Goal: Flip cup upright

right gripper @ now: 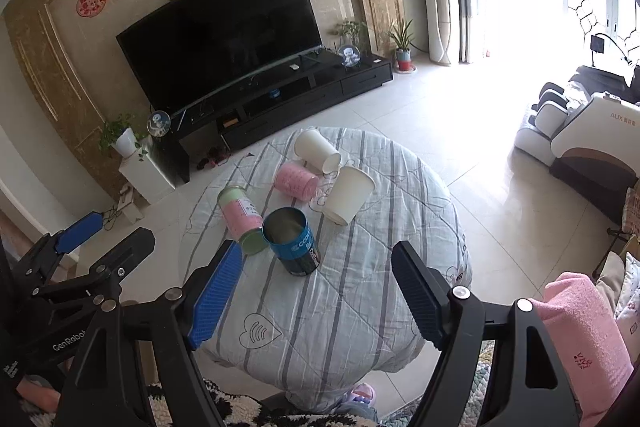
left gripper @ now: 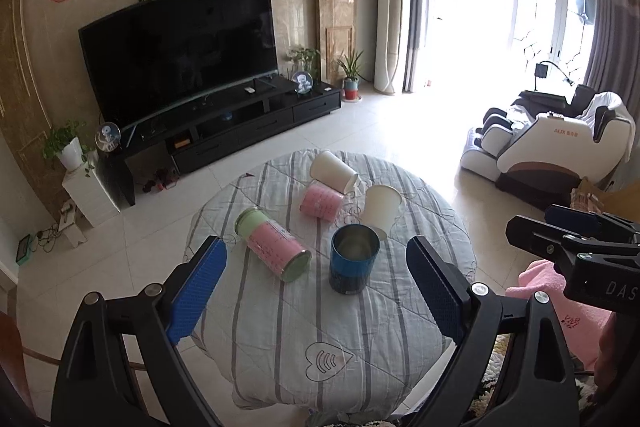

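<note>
The left gripper is hanging wide open and holding nothing, above the near side of the round table draped in a grey-striped quilted cloth; the right gripper is likewise spreading its blue-padded fingers wide and empty. Just beyond both, the blue cylindrical metal can is standing upright, mouth open. Left of that can, a pink-and-green tin is lying on its side. Behind the can, a pink cup is lying tipped, a white paper cup is lying sideways, and another white paper cup is resting tilted.
</note>
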The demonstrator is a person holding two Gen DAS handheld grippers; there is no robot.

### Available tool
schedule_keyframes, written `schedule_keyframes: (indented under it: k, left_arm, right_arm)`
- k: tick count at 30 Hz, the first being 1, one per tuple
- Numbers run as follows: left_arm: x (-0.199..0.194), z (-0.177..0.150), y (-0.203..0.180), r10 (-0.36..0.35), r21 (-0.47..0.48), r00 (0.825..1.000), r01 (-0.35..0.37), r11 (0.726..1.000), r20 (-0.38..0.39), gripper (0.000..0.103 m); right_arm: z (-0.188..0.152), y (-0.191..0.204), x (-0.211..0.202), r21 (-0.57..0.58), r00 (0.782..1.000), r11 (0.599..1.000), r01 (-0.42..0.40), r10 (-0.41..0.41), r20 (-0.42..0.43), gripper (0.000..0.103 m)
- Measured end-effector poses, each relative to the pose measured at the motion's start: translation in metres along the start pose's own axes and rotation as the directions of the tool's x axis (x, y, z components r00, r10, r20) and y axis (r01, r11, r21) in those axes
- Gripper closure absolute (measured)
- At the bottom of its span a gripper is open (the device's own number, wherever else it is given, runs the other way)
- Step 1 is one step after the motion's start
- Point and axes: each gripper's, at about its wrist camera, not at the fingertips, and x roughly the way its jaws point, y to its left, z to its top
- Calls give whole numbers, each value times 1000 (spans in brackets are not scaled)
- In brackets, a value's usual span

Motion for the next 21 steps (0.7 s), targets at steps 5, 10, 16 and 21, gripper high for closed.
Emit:
schedule_keyframes:
  k: [5, 10, 16, 21]
  left_arm:
    - [-9, -2, 2, 22, 16, 999, -22, 1000, 34, 10]
    - [-14, -2, 5, 31, 18, 998, -32, 999, 57, 8]
    - [-16, -1, 4, 37, 19, 997, -39, 999, 69, 6]
    - [-16, 0, 4, 34, 17, 997, -35, 999, 73, 5]
  right_arm:
    - [1, 2, -7, 1, 999, 1000, -4, 4, 33, 24]
    - [0, 8, -10, -7, 999, 1000, 0, 1, 54, 23]
    - [1, 9, -10, -9, 998, 1000, 3, -3, 58, 22]
    - [1, 9, -9, -10, 998, 1000, 6, -5, 55, 22]
